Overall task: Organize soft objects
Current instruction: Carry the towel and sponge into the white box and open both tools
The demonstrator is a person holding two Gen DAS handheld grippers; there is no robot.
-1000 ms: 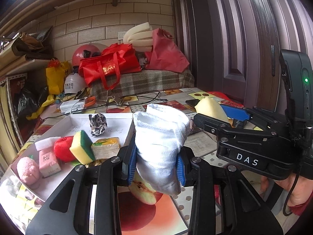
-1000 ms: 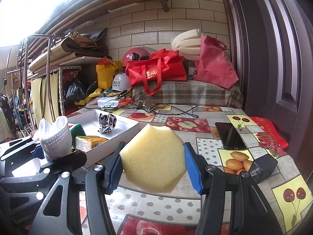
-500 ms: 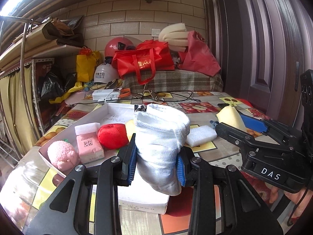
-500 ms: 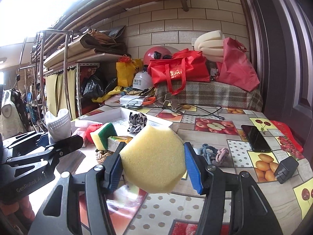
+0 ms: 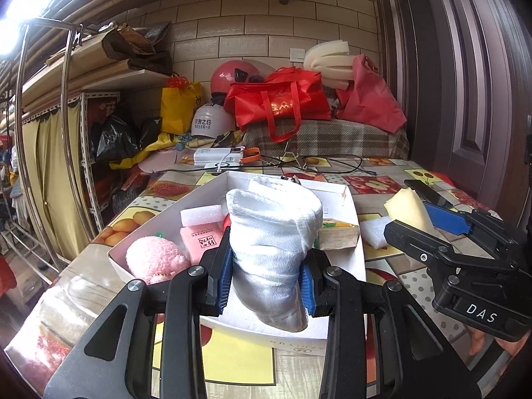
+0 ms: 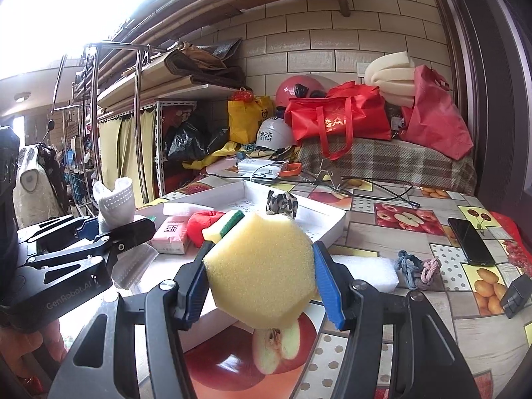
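My left gripper is shut on a rolled white sock and holds it above the near end of a shallow white box. The box holds a pink plush, a pink packet, a white foam strip and a yellow sponge. My right gripper is shut on a yellow hexagonal sponge, held above the table beside the box. In the right wrist view the left gripper with the sock is at the left.
A white foam pad, knotted hair ties, a black phone and a small black block lie on the fruit-print tablecloth right of the box. Cables, helmets and red bags sit at the back. The table's left edge drops off beside shelving.
Both grippers have moved left and back toward the box's near end, still holding the sock and the sponge. The left gripper now hangs over the box's front part.
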